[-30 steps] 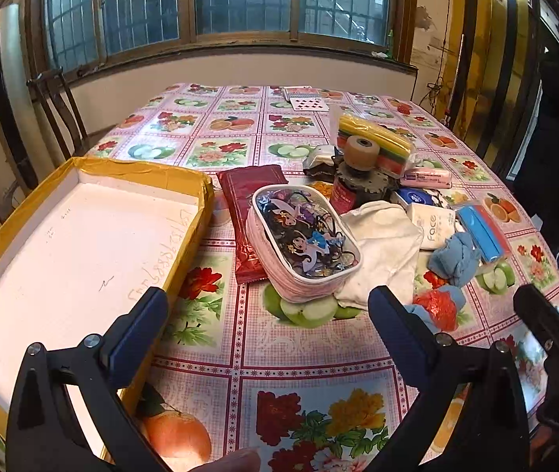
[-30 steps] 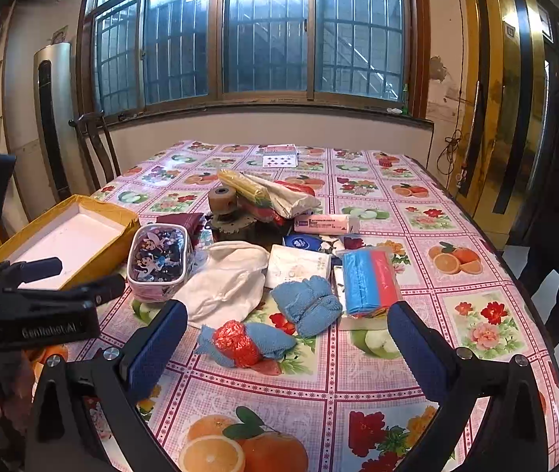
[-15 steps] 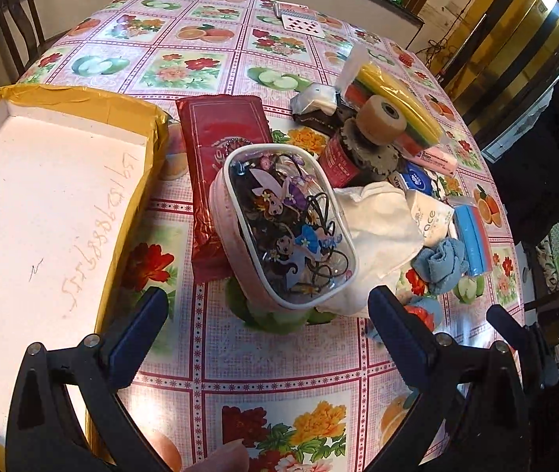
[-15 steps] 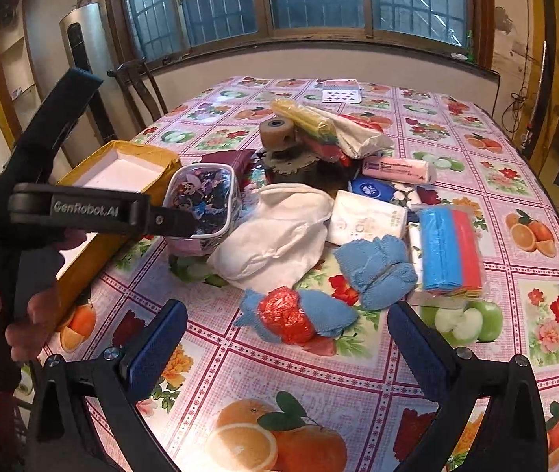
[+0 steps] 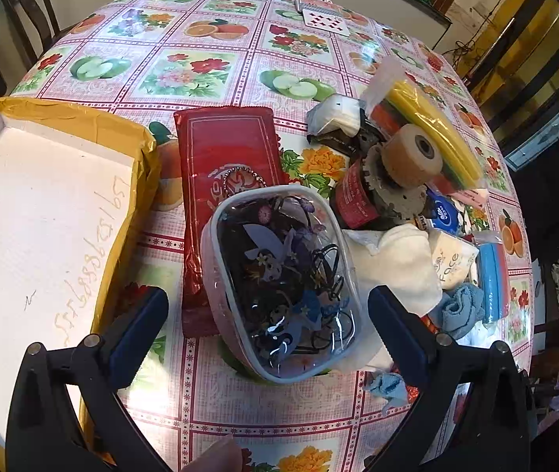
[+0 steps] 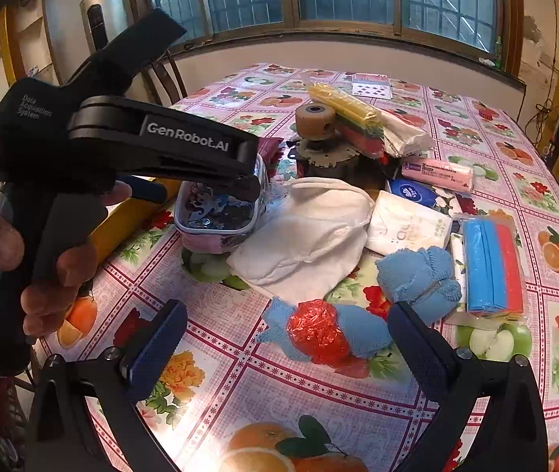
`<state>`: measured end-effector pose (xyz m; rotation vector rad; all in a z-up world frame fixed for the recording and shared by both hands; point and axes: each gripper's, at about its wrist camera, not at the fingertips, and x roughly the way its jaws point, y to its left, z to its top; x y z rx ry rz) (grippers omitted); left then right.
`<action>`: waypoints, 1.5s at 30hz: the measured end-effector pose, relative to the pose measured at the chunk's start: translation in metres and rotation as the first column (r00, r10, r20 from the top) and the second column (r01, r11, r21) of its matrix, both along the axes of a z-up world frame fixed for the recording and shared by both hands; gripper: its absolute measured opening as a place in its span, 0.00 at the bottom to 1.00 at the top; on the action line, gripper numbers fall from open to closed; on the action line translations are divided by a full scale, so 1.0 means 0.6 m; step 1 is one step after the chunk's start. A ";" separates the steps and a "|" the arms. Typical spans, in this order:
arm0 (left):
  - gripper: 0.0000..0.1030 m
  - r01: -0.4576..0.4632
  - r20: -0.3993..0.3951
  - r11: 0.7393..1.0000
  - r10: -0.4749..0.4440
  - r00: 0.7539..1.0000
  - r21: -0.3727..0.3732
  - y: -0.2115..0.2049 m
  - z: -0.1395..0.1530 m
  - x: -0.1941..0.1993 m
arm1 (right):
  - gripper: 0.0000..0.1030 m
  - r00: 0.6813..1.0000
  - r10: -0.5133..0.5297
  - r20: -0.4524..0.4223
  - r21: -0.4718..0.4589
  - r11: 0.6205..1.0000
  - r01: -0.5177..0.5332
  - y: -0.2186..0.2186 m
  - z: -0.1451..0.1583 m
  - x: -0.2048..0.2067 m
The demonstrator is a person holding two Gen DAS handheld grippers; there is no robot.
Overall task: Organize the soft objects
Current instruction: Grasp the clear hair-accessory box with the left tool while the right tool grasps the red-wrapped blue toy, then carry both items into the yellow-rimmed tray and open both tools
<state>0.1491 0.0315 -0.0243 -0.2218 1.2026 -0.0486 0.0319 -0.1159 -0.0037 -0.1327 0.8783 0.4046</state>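
Observation:
A clear-topped pink pouch (image 5: 279, 275) with a cartoon print lies on the flowered tablecloth. My left gripper (image 5: 267, 299) hangs open just above it, one finger on each side, touching nothing. A white cloth (image 5: 397, 263) lies against the pouch's right side, and it also shows in the right wrist view (image 6: 311, 236). A blue knitted piece with a red crinkly middle (image 6: 326, 334) lies on the table. My right gripper (image 6: 287, 314) is open above and around it, holding nothing. A rolled blue cloth (image 6: 417, 275) sits just beyond the right finger.
A yellow-taped box (image 5: 134, 181) with a white inside stands at the left, with a red packet (image 5: 224, 157) beside it. Farther back are a tissue pack (image 6: 409, 228), a blue and red sponge stack (image 6: 492, 271), a pink packet (image 6: 437, 169) and a roller on a gear (image 6: 315, 118).
My left gripper has come forward and down, so it now hangs over the pouch. The right gripper has moved in closer to the blue and red piece. Both stay open.

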 end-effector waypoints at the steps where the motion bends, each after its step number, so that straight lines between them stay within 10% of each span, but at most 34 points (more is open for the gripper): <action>1: 0.99 -0.001 -0.003 1.000 0.001 1.000 0.008 -0.002 -0.002 0.000 | 1.00 1.000 0.010 -0.006 0.001 1.000 -0.010 -0.001 -0.004 0.004; 17: 0.94 0.021 -0.056 1.000 -0.020 0.998 0.020 -0.016 -0.033 0.007 | 0.91 0.993 0.066 -0.102 0.057 0.997 -0.060 -0.020 -0.053 0.050; 27: 0.80 0.101 -0.069 0.992 -0.096 0.993 0.072 -0.037 -0.029 -0.005 | 0.52 0.992 0.005 -0.129 0.082 0.997 0.006 -0.054 -0.055 0.064; 45: 0.77 0.119 0.116 0.993 -0.120 0.986 0.016 0.060 0.093 -0.103 | 0.49 0.991 0.129 -0.018 0.187 0.975 -0.124 0.073 0.051 0.009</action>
